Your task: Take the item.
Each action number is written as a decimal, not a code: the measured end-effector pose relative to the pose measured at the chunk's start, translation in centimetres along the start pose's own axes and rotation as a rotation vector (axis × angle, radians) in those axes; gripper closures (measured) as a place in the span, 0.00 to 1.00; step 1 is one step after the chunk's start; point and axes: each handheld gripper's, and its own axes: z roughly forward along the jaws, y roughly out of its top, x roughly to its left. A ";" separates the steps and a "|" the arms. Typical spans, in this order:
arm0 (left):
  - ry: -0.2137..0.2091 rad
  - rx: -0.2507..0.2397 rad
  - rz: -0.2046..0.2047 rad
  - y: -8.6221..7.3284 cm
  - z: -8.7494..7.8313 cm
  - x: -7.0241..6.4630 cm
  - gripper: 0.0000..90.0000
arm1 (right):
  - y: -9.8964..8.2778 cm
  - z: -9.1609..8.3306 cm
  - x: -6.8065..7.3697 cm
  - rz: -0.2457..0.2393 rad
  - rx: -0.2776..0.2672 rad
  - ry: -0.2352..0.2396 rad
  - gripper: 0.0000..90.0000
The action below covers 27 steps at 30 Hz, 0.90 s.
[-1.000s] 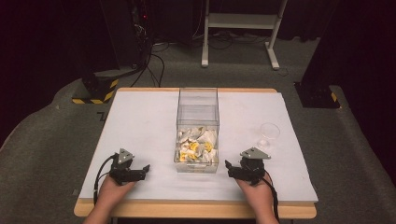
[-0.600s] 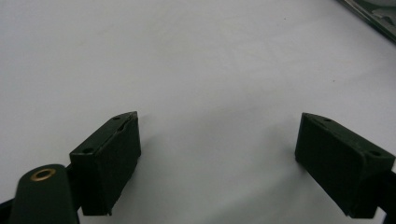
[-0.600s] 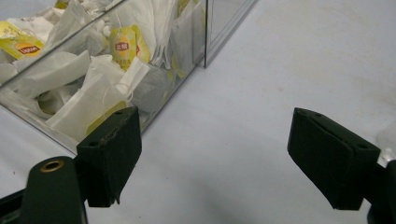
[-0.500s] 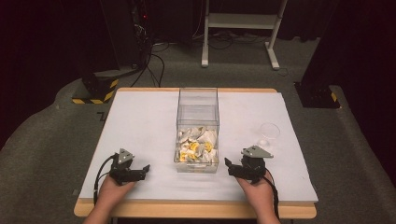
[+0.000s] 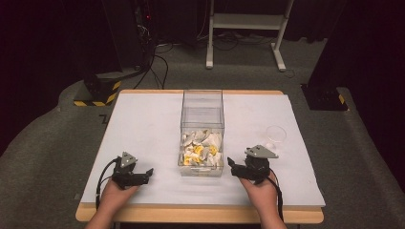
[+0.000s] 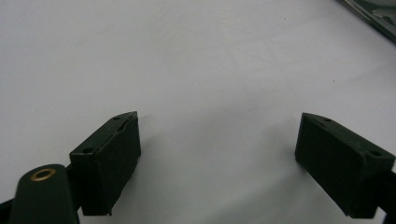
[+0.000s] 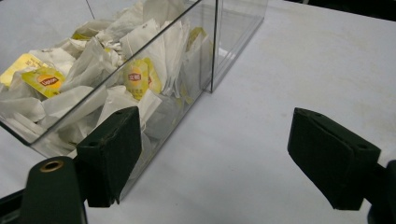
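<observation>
A clear plastic box (image 5: 202, 114) stands in the middle of the white table (image 5: 143, 124), its near half full of white and yellow tea bags (image 5: 200, 150). My left gripper (image 5: 147, 173) rests near the front left, open, nothing between its jaws (image 6: 215, 154). My right gripper (image 5: 231, 166) lies just right of the box's near corner, open and empty (image 7: 212, 158). In the right gripper view the box wall (image 7: 154, 88) and the tea bags (image 7: 135, 77) sit close ahead on the left, beside the left jaw.
A small clear plastic cup (image 5: 276, 135) stands on the table to the right of the box, behind my right gripper. Beyond the table are a dark floor, cables and a white stand (image 5: 243, 28). The box's far half holds nothing.
The right gripper has shifted slightly to the right, away from the box. The left gripper has stayed still.
</observation>
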 end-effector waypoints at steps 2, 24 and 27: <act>0.000 0.000 0.000 0.0 0.0 0.0 0.16 | 0.2 0.0 0.0 0.002 -0.004 0.000 0.20; 0.000 0.000 -0.001 0.0 0.0 0.0 0.16 | 1.6 -0.4 0.5 -0.002 -0.043 0.018 0.24; 0.000 -0.001 -0.001 0.0 0.0 0.0 0.16 | 1.9 -0.6 0.6 0.003 -0.041 0.029 0.25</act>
